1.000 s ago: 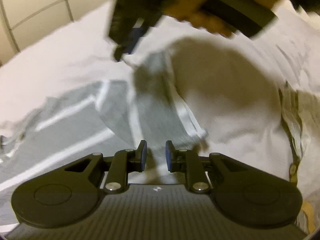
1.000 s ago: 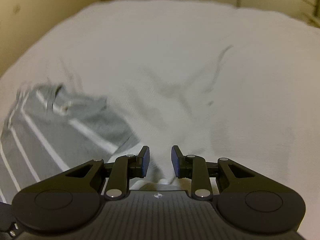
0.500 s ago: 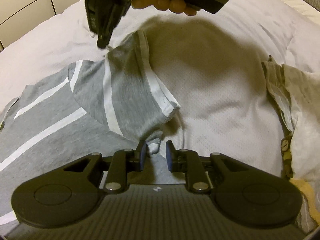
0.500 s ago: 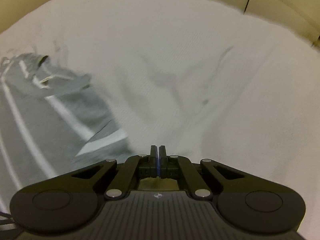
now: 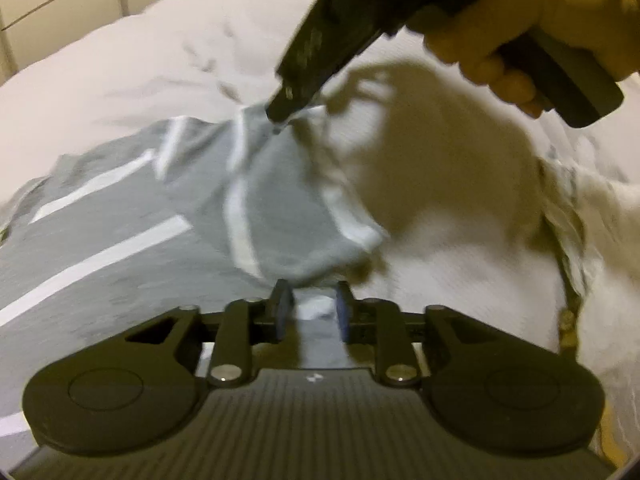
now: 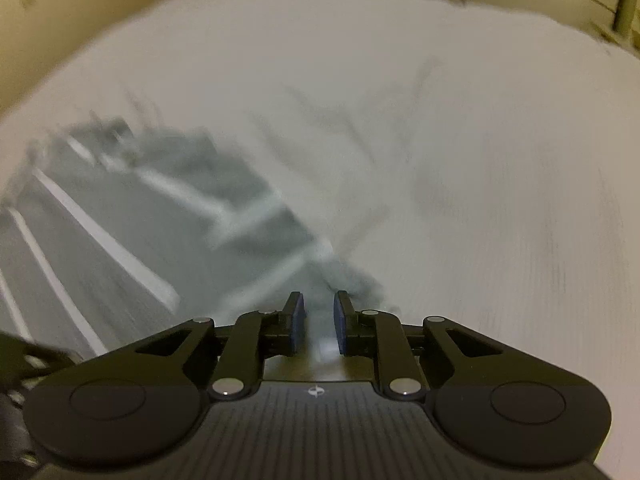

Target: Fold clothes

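Observation:
A grey T-shirt with white stripes (image 5: 120, 248) lies on a white bed sheet (image 5: 460, 200). Its right sleeve (image 5: 288, 208) is pulled up into a peak. In the left wrist view the right gripper (image 5: 280, 114), held by a hand (image 5: 500, 40), has its tip at the top of that peak. My left gripper (image 5: 311, 308) is open low over the shirt's edge, with a fold of cloth lying between its fingers. In the right wrist view the right gripper (image 6: 319, 320) has its fingers parted, and blurred grey fabric (image 6: 240, 216) runs up between them.
A crumpled pale garment (image 5: 572, 216) lies on the sheet to the right of the shirt. Tiled wall (image 5: 60, 4) rises behind the bed at upper left. The sheet (image 6: 460, 160) stretches bare to the right of the shirt, with a few creases.
The right gripper, shut half a second ago, now has its fingers apart. It has swung right and nearer in the left view, with the sleeve peak under its tip. The left gripper stays open.

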